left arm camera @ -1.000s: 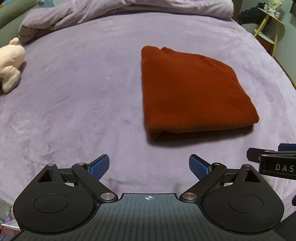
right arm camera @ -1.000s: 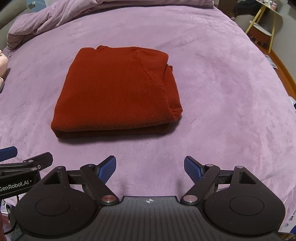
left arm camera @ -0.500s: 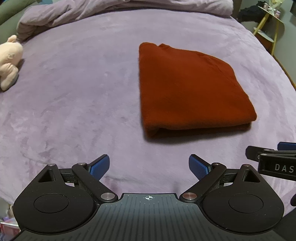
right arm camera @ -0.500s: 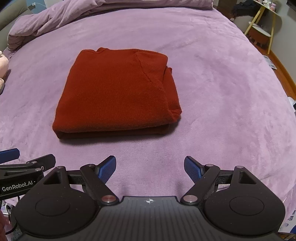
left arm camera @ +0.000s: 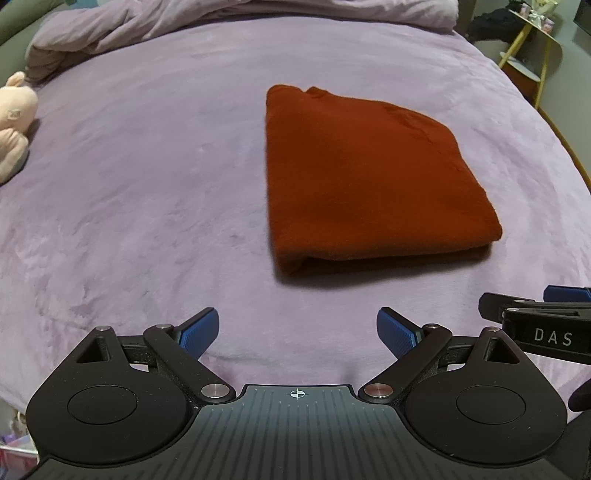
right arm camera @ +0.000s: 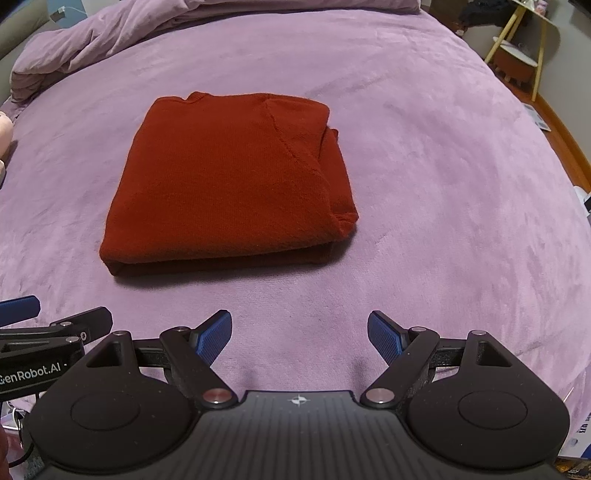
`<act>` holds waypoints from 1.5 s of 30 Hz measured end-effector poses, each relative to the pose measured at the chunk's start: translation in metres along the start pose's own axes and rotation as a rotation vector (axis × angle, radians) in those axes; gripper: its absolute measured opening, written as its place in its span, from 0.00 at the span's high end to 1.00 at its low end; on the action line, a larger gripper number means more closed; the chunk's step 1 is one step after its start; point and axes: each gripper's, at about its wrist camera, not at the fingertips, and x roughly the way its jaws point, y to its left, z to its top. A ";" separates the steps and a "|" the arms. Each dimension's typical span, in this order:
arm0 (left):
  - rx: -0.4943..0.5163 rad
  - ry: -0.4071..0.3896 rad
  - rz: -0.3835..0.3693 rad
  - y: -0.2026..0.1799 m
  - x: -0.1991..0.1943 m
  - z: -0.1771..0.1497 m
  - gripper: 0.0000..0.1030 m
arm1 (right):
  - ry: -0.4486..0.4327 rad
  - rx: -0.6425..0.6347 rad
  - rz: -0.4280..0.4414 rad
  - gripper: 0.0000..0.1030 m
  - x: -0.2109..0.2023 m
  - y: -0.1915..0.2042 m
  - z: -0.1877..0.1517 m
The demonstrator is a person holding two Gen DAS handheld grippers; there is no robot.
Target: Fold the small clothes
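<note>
Folded rust-red sweater (right arm camera: 229,181) lying flat on the purple bedspread (right arm camera: 443,184), both tongs spread apart and holding nothing.

The sweater is sitting as a neat rectangular bundle near the middle of the bedspread, its doubled edge facing the cameras and a tucked sleeve bulging along its right side in the right wrist view. The left gripper (left arm camera: 297,330) is hovering over bare bedspread in front of the sweater, blue pads (left arm camera: 197,330) standing wide apart, the sweater lying ahead and to its right. The right gripper (right arm camera: 299,336) is hovering beside it, fingers equally wide, the sweater ahead and to its left. A rumpled lilac duvet (left arm camera: 221,22) is bunching along the far edge, a pale plush toy (left arm camera: 14,122) is resting at the left, and a yellow-legged side table (right arm camera: 517,51) is standing beyond the bed.
</note>
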 end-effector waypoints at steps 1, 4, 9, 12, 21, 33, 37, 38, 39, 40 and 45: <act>-0.001 0.000 0.000 0.000 0.000 0.000 0.07 | 0.000 0.000 0.000 0.21 0.000 0.000 0.000; -0.005 0.001 -0.001 0.001 0.000 0.000 0.07 | -0.005 0.002 -0.002 0.21 0.000 -0.001 0.000; -0.005 0.000 -0.001 0.001 0.000 0.000 0.07 | -0.004 0.002 -0.002 0.21 0.000 -0.001 -0.001; -0.001 -0.001 -0.003 0.001 0.000 0.001 0.07 | -0.005 0.003 -0.003 0.21 0.000 -0.001 -0.001; 0.003 0.000 -0.002 -0.001 -0.001 0.002 0.07 | -0.004 0.007 -0.005 0.21 0.001 -0.002 -0.001; 0.003 0.002 -0.006 0.000 -0.001 0.001 0.07 | -0.016 -0.005 -0.001 0.21 -0.002 -0.001 -0.003; 0.006 0.000 -0.002 -0.001 -0.001 0.000 0.07 | -0.017 -0.005 0.001 0.21 -0.003 -0.001 -0.002; 0.007 -0.001 -0.002 -0.001 -0.001 0.000 0.07 | -0.017 -0.005 0.001 0.21 -0.003 -0.001 -0.002; 0.008 -0.002 -0.002 -0.002 -0.002 0.000 0.07 | -0.018 -0.005 -0.001 0.21 -0.003 -0.001 -0.003; 0.008 -0.003 -0.002 -0.001 -0.002 0.000 0.07 | -0.018 -0.005 -0.001 0.21 -0.003 -0.001 -0.003; 0.004 -0.003 -0.003 -0.001 -0.003 0.000 0.07 | -0.020 -0.010 0.000 0.21 -0.004 0.000 -0.003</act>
